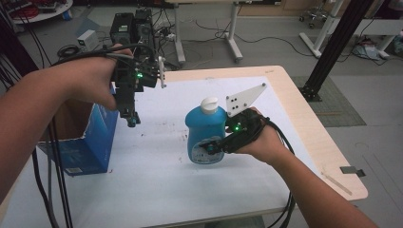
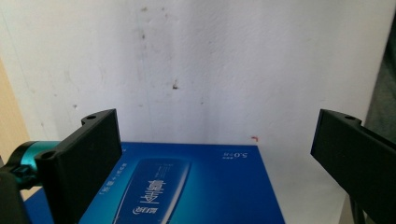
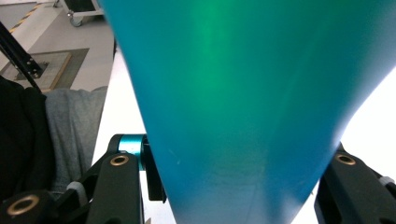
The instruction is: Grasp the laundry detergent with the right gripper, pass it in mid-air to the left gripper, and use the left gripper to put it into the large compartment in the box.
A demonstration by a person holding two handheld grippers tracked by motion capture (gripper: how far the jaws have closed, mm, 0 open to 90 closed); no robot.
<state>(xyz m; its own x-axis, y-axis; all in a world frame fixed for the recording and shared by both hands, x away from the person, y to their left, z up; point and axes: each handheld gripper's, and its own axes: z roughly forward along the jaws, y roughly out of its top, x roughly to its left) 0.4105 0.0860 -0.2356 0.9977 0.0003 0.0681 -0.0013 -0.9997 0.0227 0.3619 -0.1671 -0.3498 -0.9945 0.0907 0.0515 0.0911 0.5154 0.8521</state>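
Note:
A blue bottle (image 1: 204, 135) with a white cap (image 1: 209, 104) stands upright near the middle of the white table cover (image 1: 157, 185). My right gripper (image 1: 215, 145) is shut on its lower body from the right. In the right gripper view the bottle (image 3: 243, 93) sits squeezed between both jaws. A blue carton (image 1: 90, 142) stands at the table's left edge. My left gripper (image 1: 132, 118) hangs in the air just right of its top, pointing down. In the left gripper view the jaws stand wide apart, open, with nothing between them, above the carton's printed face (image 2: 196, 186).
The wooden table edge (image 1: 328, 147) runs along the right, with a small metal plate (image 1: 352, 170) beside its near corner. Black computer cases (image 1: 133, 23) and cables lie on the floor behind the table. A black frame post (image 1: 332, 47) rises at the right.

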